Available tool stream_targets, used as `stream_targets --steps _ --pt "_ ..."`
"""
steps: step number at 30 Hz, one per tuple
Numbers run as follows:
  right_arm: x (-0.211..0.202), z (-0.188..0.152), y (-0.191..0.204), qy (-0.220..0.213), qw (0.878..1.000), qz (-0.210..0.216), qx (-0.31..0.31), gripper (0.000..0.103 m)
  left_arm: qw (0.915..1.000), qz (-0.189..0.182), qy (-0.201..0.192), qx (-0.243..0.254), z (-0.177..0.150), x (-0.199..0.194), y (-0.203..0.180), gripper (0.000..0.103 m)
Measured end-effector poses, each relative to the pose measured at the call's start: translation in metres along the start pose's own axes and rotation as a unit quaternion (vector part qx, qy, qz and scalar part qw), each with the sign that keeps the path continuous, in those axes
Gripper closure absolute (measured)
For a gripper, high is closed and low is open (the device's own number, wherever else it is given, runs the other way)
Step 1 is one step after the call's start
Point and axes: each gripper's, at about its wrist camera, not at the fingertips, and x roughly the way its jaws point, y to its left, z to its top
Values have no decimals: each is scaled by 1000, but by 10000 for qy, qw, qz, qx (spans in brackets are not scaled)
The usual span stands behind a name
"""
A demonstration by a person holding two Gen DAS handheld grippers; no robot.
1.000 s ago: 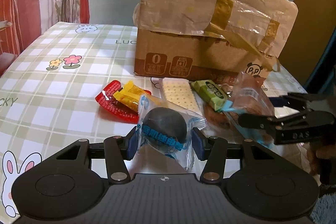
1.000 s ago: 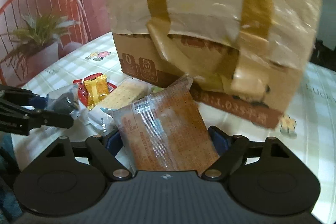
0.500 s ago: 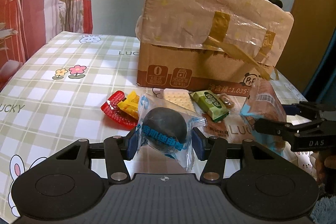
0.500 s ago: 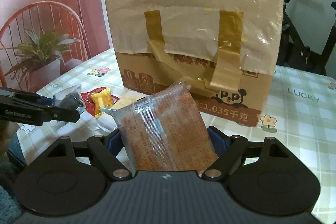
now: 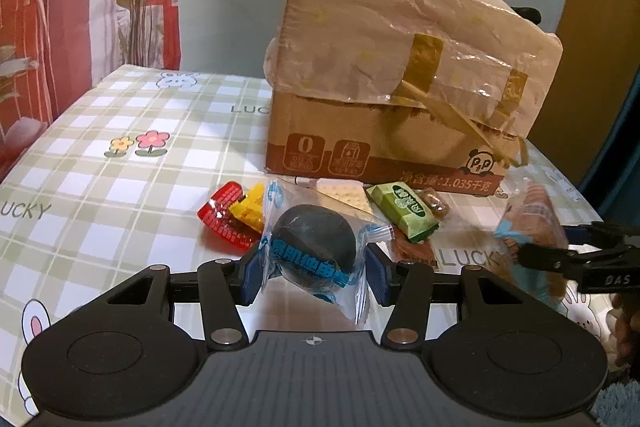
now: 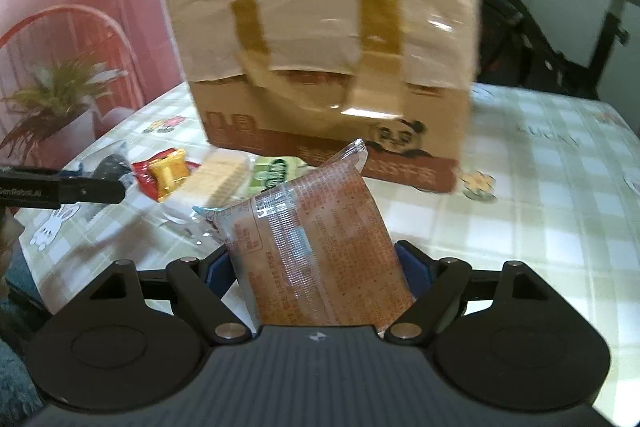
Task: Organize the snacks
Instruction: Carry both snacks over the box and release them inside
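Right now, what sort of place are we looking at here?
Likely a home dining or living room: a table under a checked bunny-print tablecloth, a potted plant by the wall, loose snacks beside a taped cardboard box.

A dark round snack in a clear wrapper with blue print [image 5: 314, 247] sat upright, pinched between two blue fingers [image 5: 250, 277]. An orange-brown biscuit packet [image 6: 316, 247] stood on end, leaning left, gripped at its lower sides. On the checked surface [image 5: 120, 187], just in front of the taped cardboard box [image 5: 384, 99], lay a red packet [image 5: 222, 215] under a yellow one [image 5: 252, 209], a pale cracker pack [image 5: 348, 193], a green bar [image 5: 402, 213] (angled) and a small brown sweet [image 5: 434, 203].
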Motion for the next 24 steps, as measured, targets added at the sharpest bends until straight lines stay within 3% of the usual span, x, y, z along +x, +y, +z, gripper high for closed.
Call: stream_targets --steps 6,11,17,24 --pt "-33 8 -6 -465 9987 -153 106 20 9990 -44 -430 124 27 -19 -1 49" --pt "-72 38 -8 -1273 9915 -211 157 20 9942 -223 -1034 187 71 -41 -6 49" --pt "-99 95 -6 -2039 9790 -81 2 20 9845 -508 -1632 389 130 -48 -23 48" --pt "-71 187 -5 -2313 9719 305 -295 20 9830 -605 -1688 399 192 -10 -37 48"
